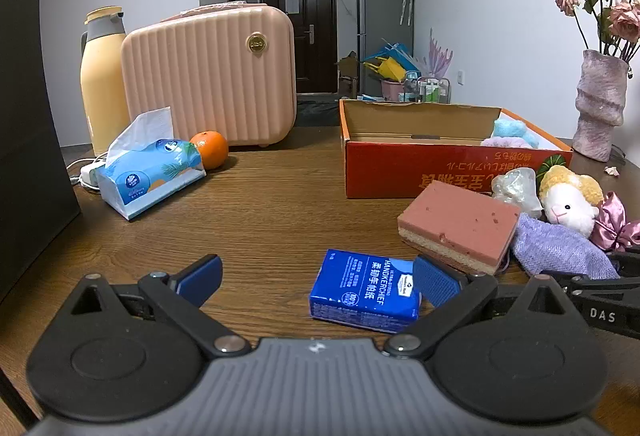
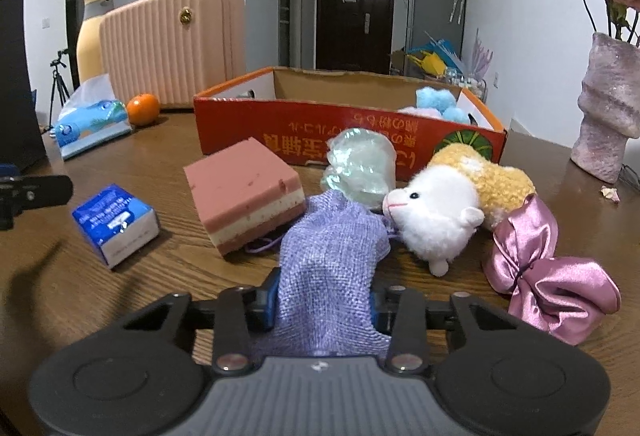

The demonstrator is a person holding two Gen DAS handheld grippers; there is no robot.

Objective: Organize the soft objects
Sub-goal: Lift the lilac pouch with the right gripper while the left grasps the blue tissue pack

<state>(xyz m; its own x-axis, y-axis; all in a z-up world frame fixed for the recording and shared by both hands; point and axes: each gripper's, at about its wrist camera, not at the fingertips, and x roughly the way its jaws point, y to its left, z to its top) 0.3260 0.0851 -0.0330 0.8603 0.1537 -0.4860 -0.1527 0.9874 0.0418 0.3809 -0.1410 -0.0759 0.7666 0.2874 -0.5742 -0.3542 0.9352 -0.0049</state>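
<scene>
The pouch, a lilac woven bag, is lying on the table with its near end pinched between the right gripper's blue pads; the jaws are closed tight on the cloth. Its far end is resting against the sponge on one side and the plush lamb on the other. A loose purple cord is trailing out beside the sponge's near corner. Behind the pouch a crinkled clear wrapper is sitting just in front of the box, whose red front wall is carrying upside-down print. Inside the box, at its right end, blue and pale pink fluffy pieces are lying together. A pink satin scrunchie is lying to the right of the lamb, touching its yellow back.

The left gripper is hovering low over the table with its jaws standing wide apart and gripping nothing. The tissue pack, blue and small, is lying between them, close against the right pad, well clear of the left one. Farther left, a larger tissue packet is sitting with a sheet sticking up, an orange just beside it, and a pink case and yellow flask standing behind. A vase of dried roses is standing to the right of the box.
</scene>
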